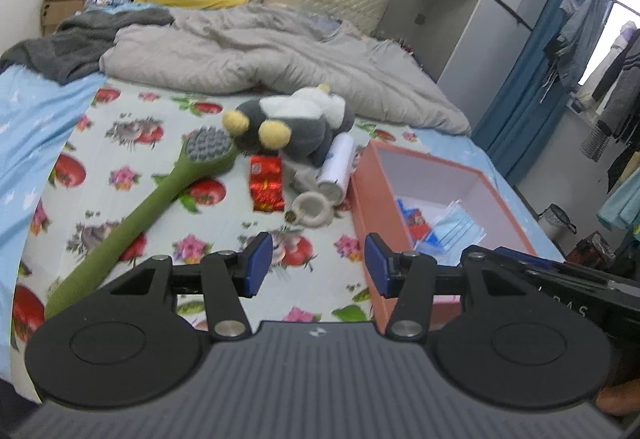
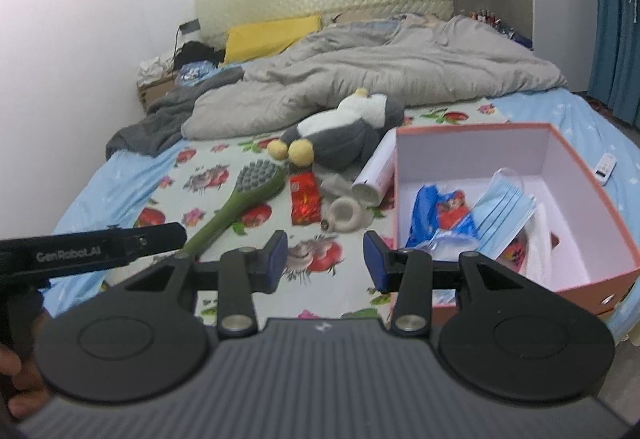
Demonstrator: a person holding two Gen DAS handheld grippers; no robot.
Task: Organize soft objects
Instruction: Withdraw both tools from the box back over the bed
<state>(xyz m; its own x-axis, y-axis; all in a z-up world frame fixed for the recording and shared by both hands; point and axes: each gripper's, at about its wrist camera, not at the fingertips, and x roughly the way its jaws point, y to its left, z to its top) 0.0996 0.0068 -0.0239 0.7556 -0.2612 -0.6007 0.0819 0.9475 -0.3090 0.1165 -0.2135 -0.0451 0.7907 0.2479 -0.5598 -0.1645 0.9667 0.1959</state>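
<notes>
Both tools empty, jaws apart; plush penguin (image 1: 292, 127) beside box (image 1: 362, 199).

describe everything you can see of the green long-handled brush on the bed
The green brush lies flat on the fruit-print sheet, its handle running diagonally toward the camera. Its body looks like matte green plastic or silicone. The oval head faces up and carries rows of grey rounded nubs. The head ends right beside the plush penguin's yellow feet; whether they touch is unclear. Neither tongs holds it.
</notes>
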